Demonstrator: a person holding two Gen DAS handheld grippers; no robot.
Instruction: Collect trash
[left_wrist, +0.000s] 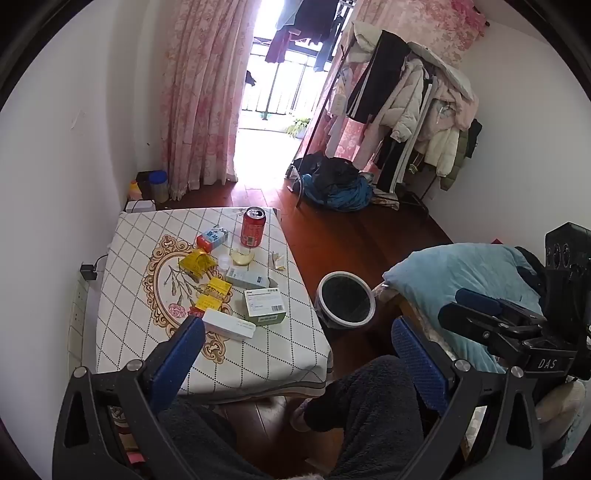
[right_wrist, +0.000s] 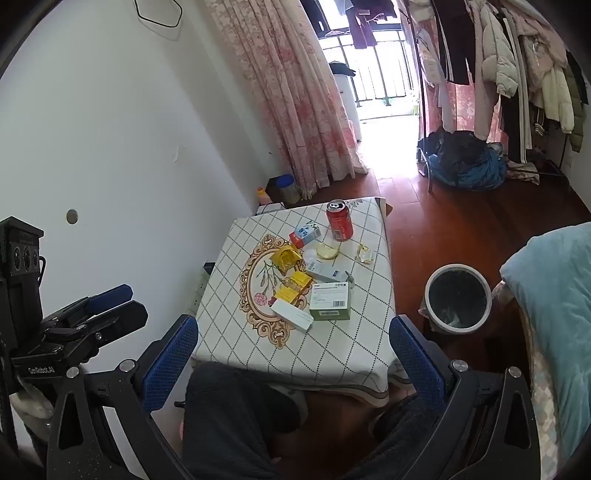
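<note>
Hovering above a seated person's knees, two handheld grippers angle down toward a small low surface (right_wrist: 351, 362) covered in a white diamond-check cloth with a floral oval. The left gripper (left_wrist: 295, 354) has its blue-padded jaws spread wide with nothing between them; the right gripper (right_wrist: 291, 354) is equally wide and empty.

Trash is scattered across the middle of the surface. At the far edge stands an upright red soda can (right_wrist: 339, 220), with a small blue-and-white carton (right_wrist: 304, 233) lying just beside it to the left. Near the can sit a pale round lid (right_wrist: 327, 251) and a crumpled scrap of paper (right_wrist: 365, 254). Toward the centre are crumpled yellow wrappers (right_wrist: 286, 257), a grey-blue box (right_wrist: 325, 271), a green-and-white box with a barcode (right_wrist: 330, 301), and a long white box (right_wrist: 291, 314) nearest the person.

On the wooden floor to the right of the surface, between it and a bed with a light blue blanket (right_wrist: 554, 295), stands a round white waste bin (right_wrist: 458, 299) lined with a dark bag; what it holds cannot be made out.

Judging by this, collecting has not begun: nothing is held. The next move likely calls for lowering one gripper onto a near item, such as the long white box, closing on it, and carrying it right to the bin.
</note>
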